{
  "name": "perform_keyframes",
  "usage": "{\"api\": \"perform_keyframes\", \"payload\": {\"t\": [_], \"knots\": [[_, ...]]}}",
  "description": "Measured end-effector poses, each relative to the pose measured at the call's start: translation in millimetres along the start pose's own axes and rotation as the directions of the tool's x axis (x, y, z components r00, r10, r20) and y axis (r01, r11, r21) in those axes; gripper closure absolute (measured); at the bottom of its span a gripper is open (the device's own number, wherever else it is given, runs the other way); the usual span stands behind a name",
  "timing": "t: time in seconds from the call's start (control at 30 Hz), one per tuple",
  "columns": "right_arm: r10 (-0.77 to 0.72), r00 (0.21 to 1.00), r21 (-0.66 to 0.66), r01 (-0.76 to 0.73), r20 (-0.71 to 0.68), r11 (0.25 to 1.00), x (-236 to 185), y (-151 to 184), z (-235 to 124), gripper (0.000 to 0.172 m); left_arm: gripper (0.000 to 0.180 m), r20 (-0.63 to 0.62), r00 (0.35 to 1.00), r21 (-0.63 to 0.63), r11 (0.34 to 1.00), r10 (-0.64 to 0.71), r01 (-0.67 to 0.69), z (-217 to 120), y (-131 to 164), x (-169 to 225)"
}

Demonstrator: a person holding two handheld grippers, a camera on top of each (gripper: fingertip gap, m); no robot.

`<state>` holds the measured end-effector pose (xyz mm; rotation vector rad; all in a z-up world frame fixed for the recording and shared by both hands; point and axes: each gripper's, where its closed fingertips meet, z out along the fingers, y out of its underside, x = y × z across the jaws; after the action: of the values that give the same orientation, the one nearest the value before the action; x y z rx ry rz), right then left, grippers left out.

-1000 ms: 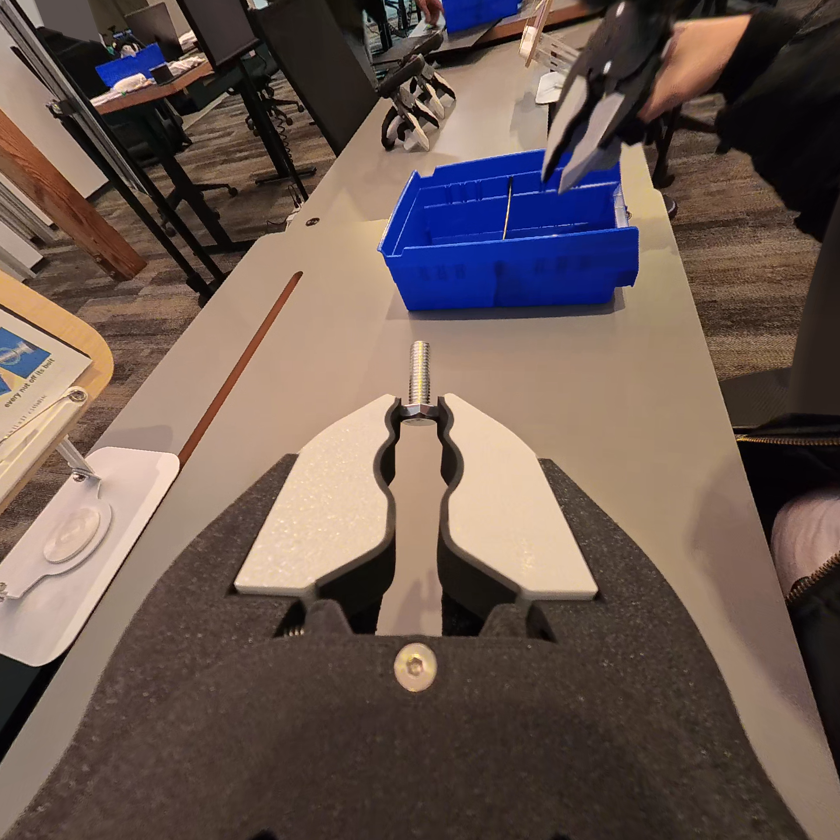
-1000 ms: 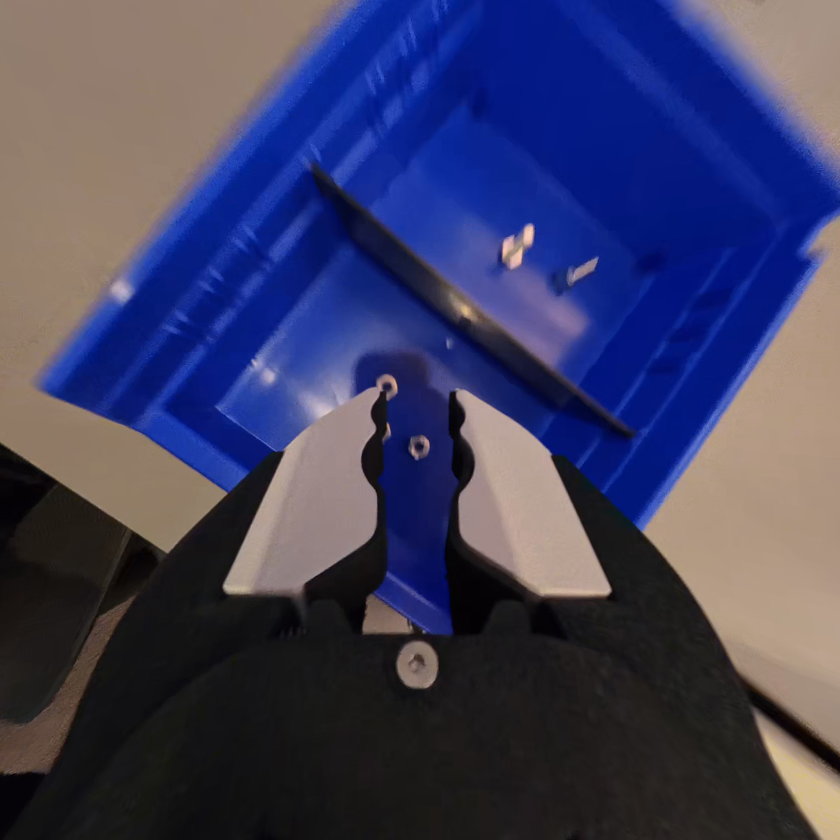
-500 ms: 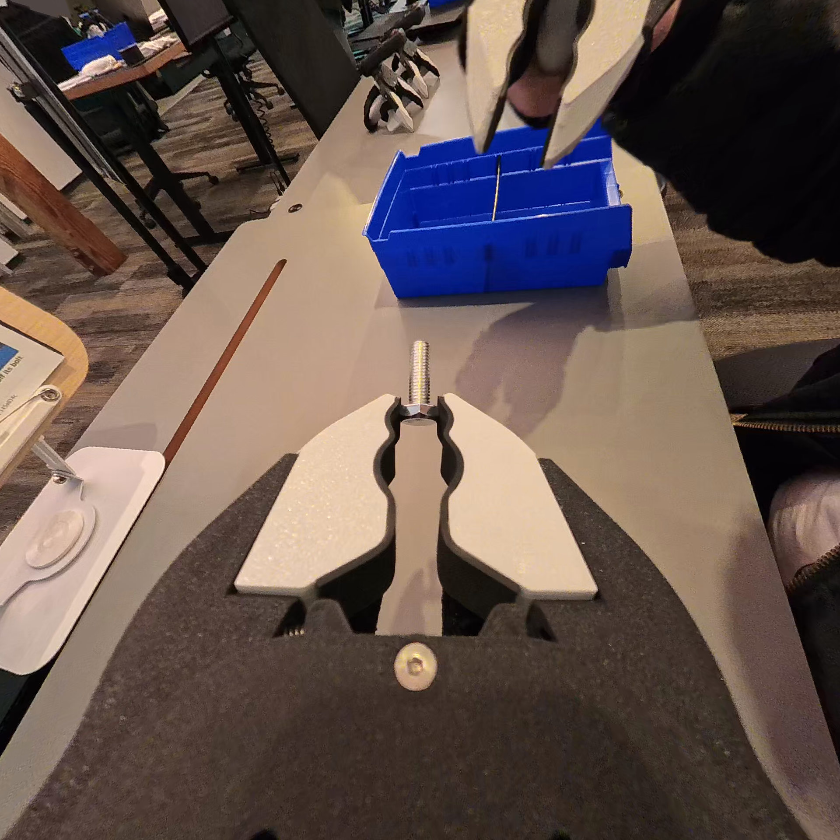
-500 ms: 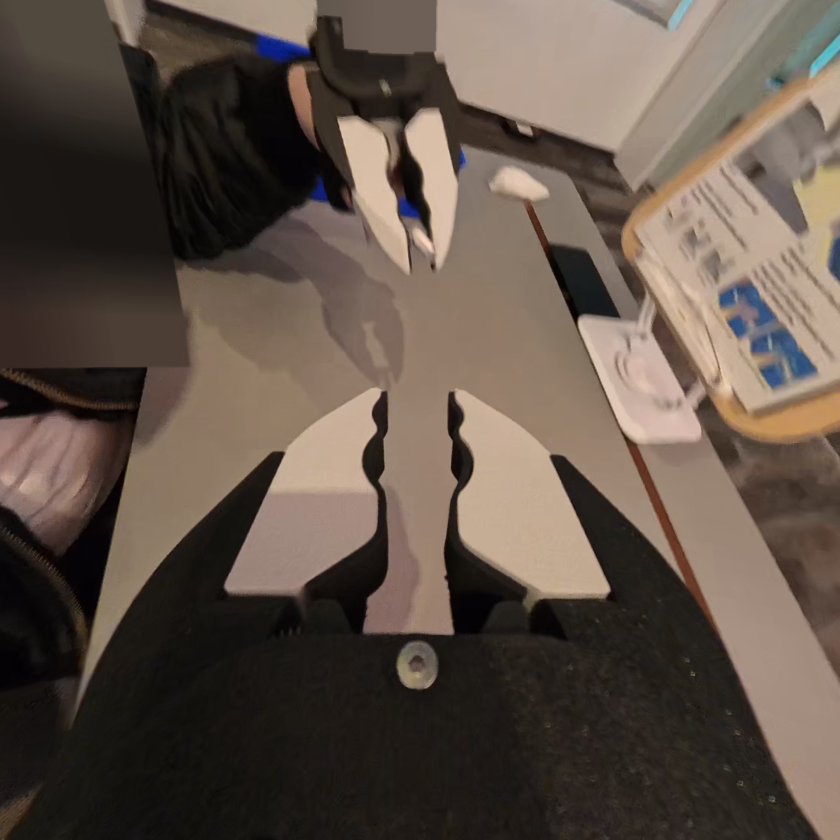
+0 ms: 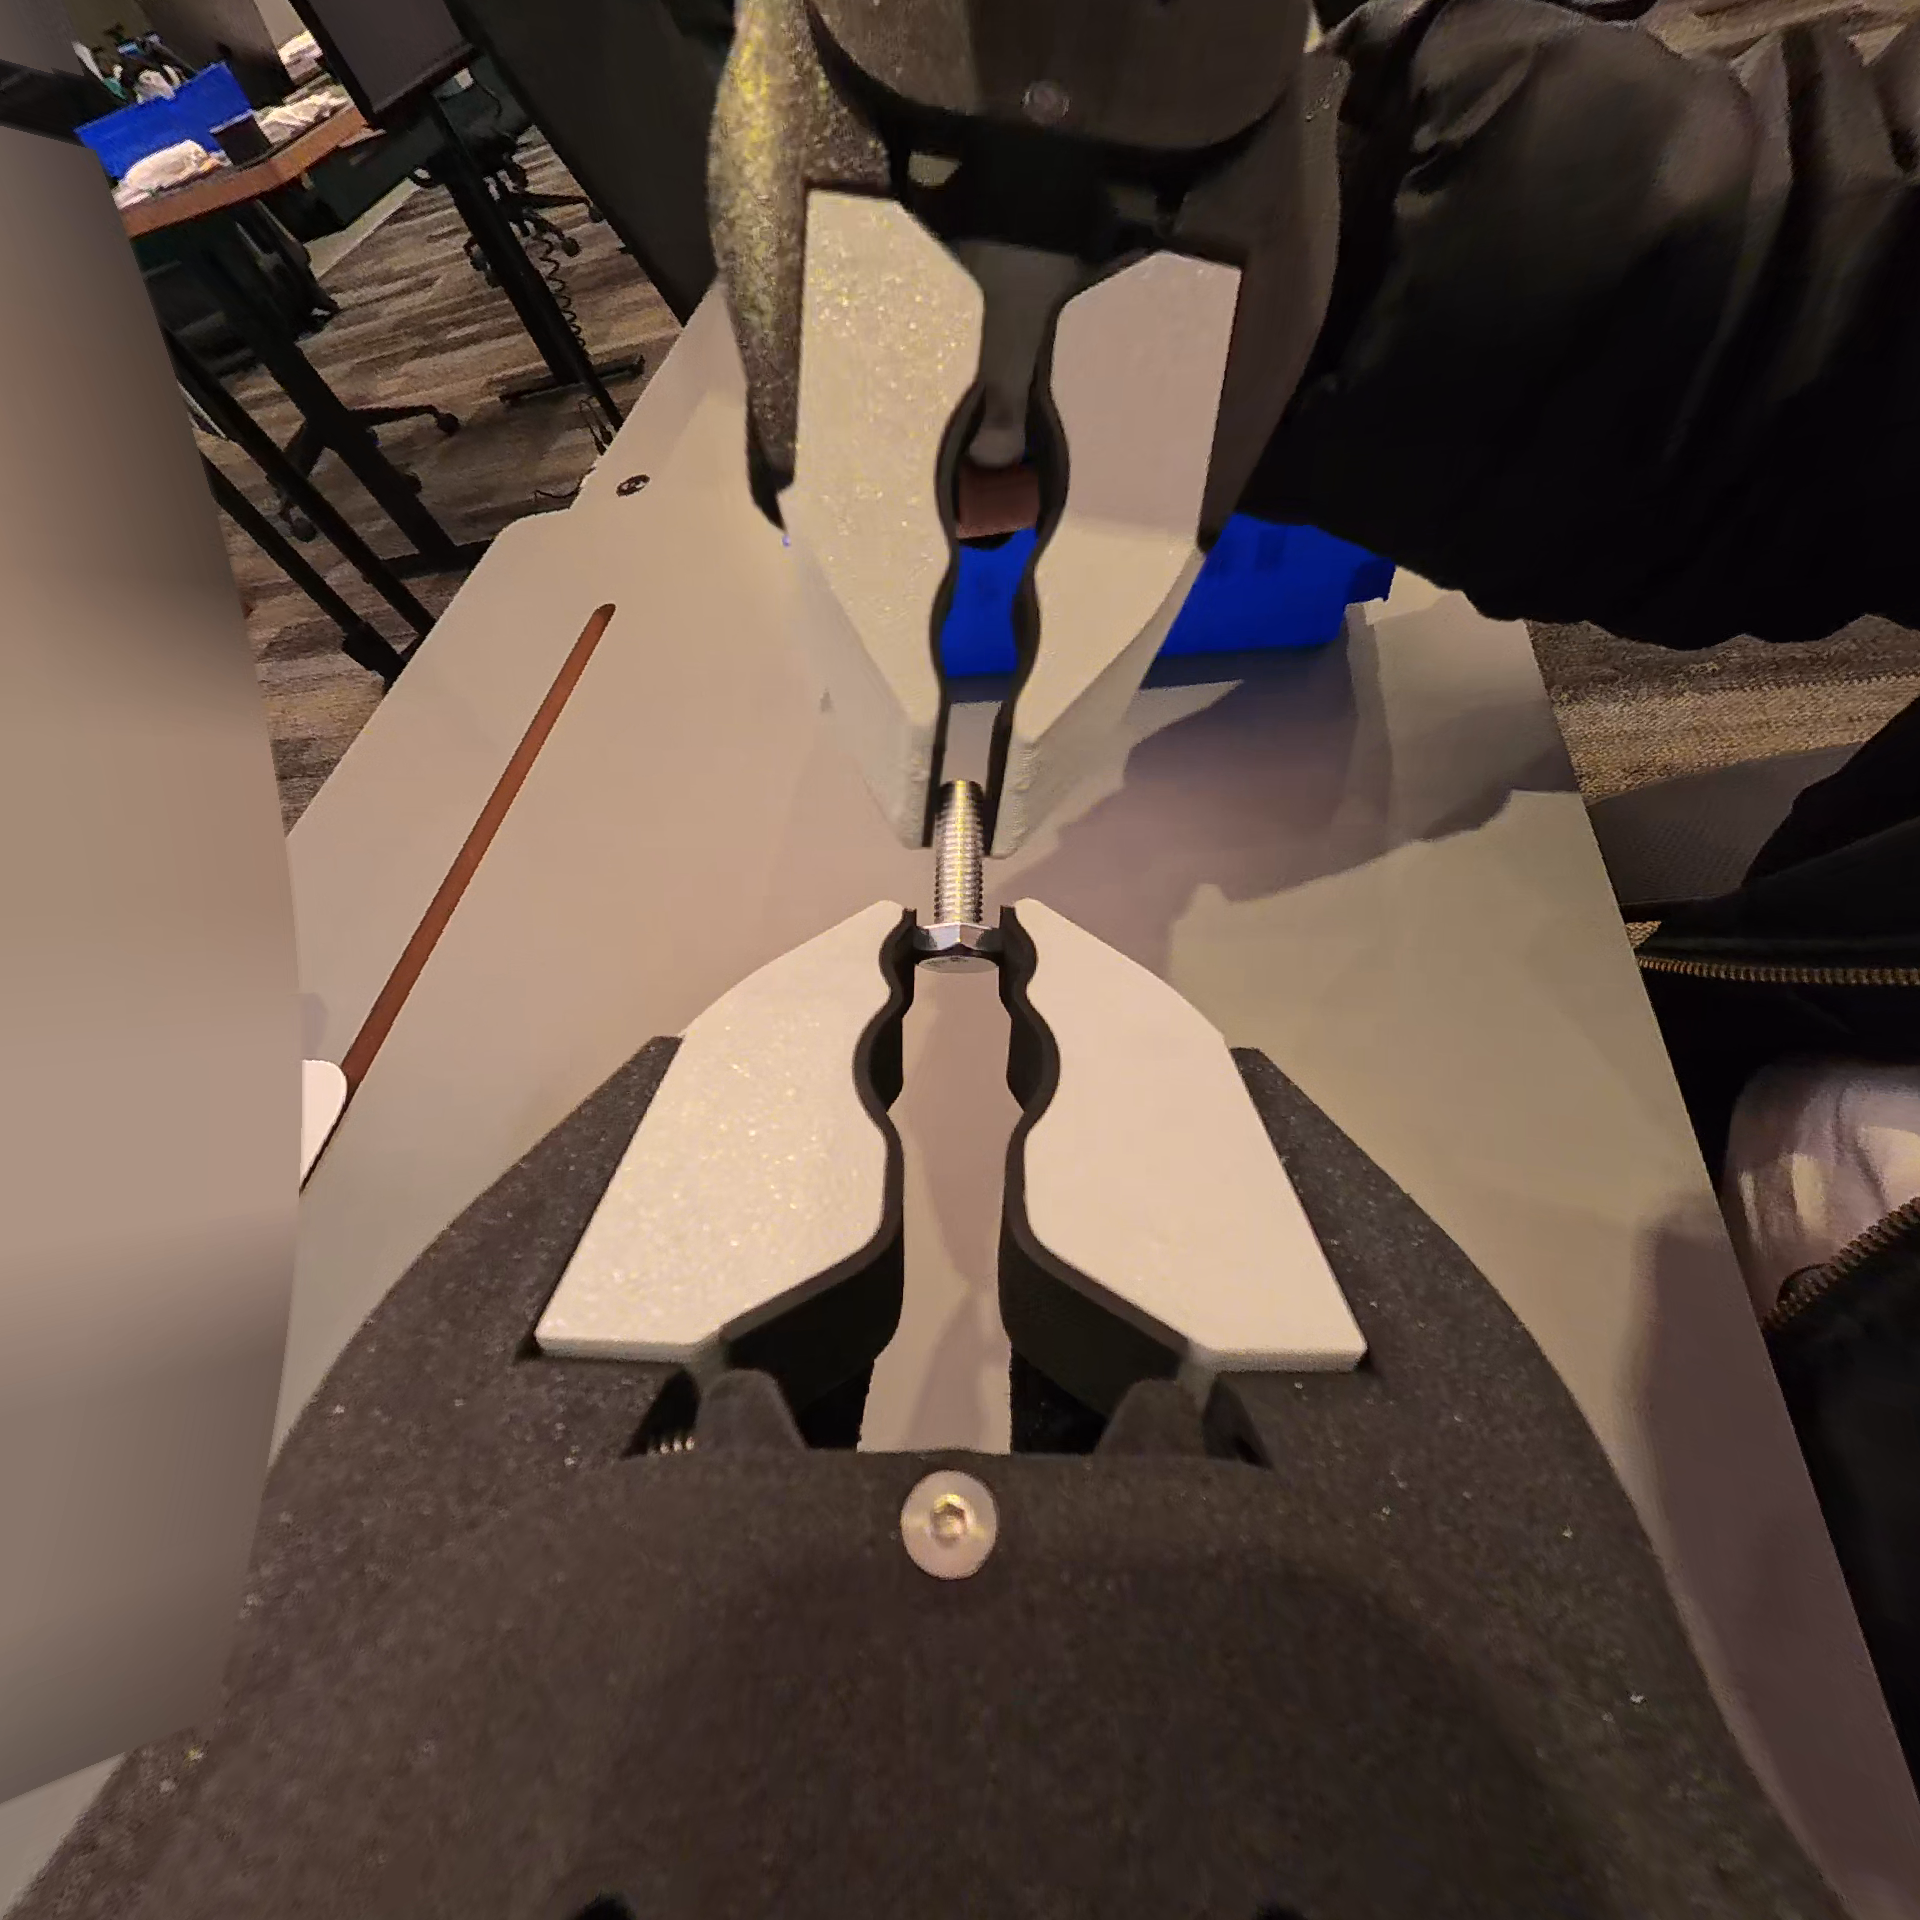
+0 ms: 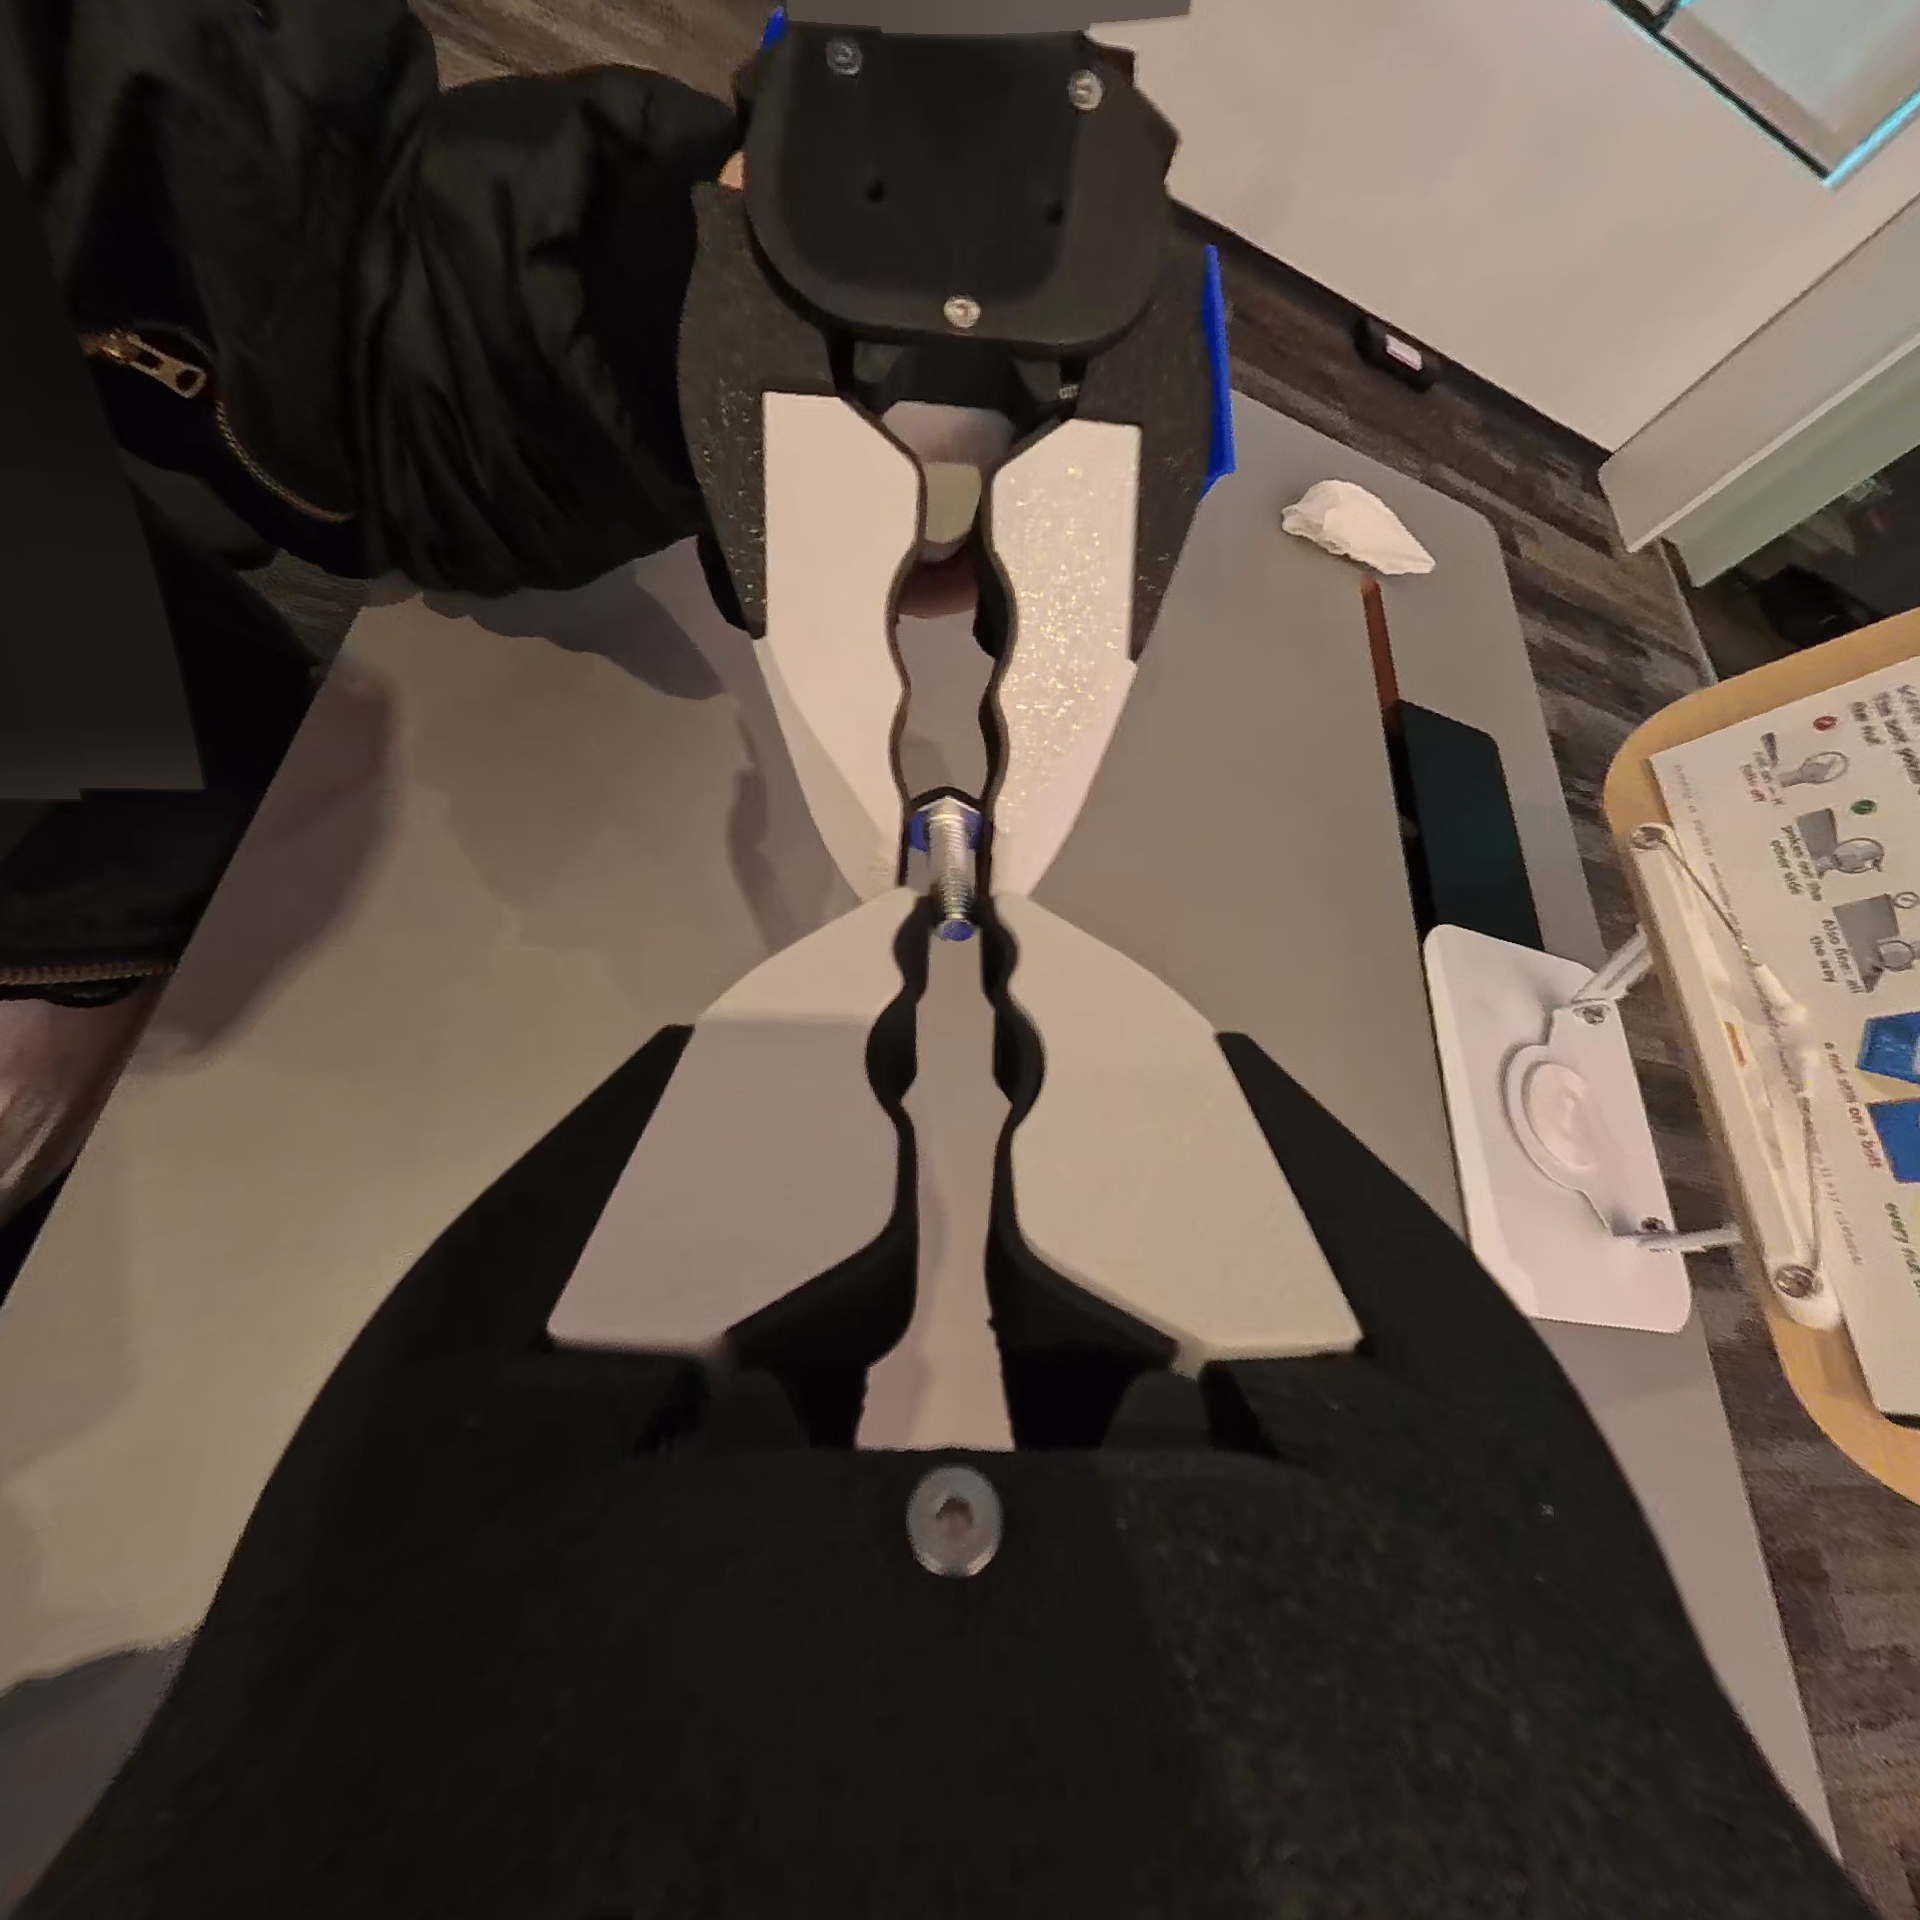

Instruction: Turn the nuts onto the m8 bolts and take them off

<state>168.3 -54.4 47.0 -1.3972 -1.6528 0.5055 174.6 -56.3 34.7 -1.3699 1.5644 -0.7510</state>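
While the left gripper (image 5: 954, 914) clamps the bolt (image 5: 958, 871) by its head above the surface (image 5: 665, 790), the right gripper's (image 6: 948, 920) fingers close on the thread tip. No nut shows between them; they may slip or pull the bolt askew.

Left gripper (image 5: 954, 914): two white, faintly glittering fingers (image 5: 769, 1164) with wavy black inner edges, set in coarse black foam-textured body. Silver hex-socket screw (image 5: 949, 1525) sits just behind finger roots, on centre line. Right gripper (image 6: 948, 914): same build, white fingers (image 6: 1132, 1153), black body, matching screw (image 6: 951, 1525) behind finger roots. Black puffy jacket sleeve (image 5: 1621, 312) behind right gripper; brass zipper (image 6: 166, 364) on jacket, left of sleeve.
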Motion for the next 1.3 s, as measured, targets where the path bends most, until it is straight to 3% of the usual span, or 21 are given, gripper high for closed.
{"api": "perform_keyframes", "payload": {"t": [0.2,0.27,0.37,0.43,0.5,0.63,0.73,0.8,1.17,1.3], "knots": [[0.04,0.999,0.037,-0.041,0.006,0.998,-1.4,-2.3,-6.3,0.165,0.165,-0.007,1.0,0.046,0.999,-0.002,0.003,0.0,-6.3,1.8],[0.052,0.998,0.015,-0.051,-0.039,0.999,4.7,1.8,-21.2,0.164,0.157,0.02,1.0,0.034,0.999,-0.01,0.01,-1.0,-4.8,-3.1],[0.09,0.981,-0.065,-0.102,-0.172,0.993,27.7,27.0,-72.7,0.165,0.155,0.051,0.999,0.034,0.999,-0.018,0.016,-6.6,-3.9,-10.3],[0.172,0.943,-0.187,-0.23,-0.284,0.955,48.2,74.2,-121.5,0.165,0.156,0.058,0.998,0.053,0.998,-0.036,0.033,-11.6,-6.8,-13.0],[0.262,0.88,-0.356,-0.41,-0.396,0.84,58.8,148.3,-171.2,0.165,0.157,0.079,0.996,0.059,0.998,-0.036,0.031,-15.9,-8.2,-17.0],[0.428,0.772,-0.604,-0.635,-0.47,0.482,18.5,290.9,-233.2,0.164,0.157,0.095,0.995,0.061,0.998,-0.032,0.026,-19.0,-9.4,-20.4],[0.48,0.732,-0.727,-0.641,-0.484,0.245,-22.1,357.9,-257.5,0.164,0.158,0.108,0.994,0.045,0.999,-0.03,0.025,-18.2,-6.4,-23.3],[0.506,0.718,-0.759,-0.628,-0.478,0.174,-38.9,378.9,-265.1,0.164,0.158,0.109,0.994,0.041,0.999,-0.032,0.028,-17.2,-5.0,-24.0],[0.584,0.651,-0.675,-0.703,-0.485,0.223,-46.1,394.1,-260.3,0.159,0.16,0.116,0.992,0.019,0.999,-0.045,0.043,-13.3,1.9,-29.5],[0.577,0.641,-0.573,-0.75,-0.506,0.331,-29.8,366.0,-263.2,0.159,0.159,0.19,0.981,0.024,0.999,-0.042,0.038,-30.6,-3.7,-33.7]]}}
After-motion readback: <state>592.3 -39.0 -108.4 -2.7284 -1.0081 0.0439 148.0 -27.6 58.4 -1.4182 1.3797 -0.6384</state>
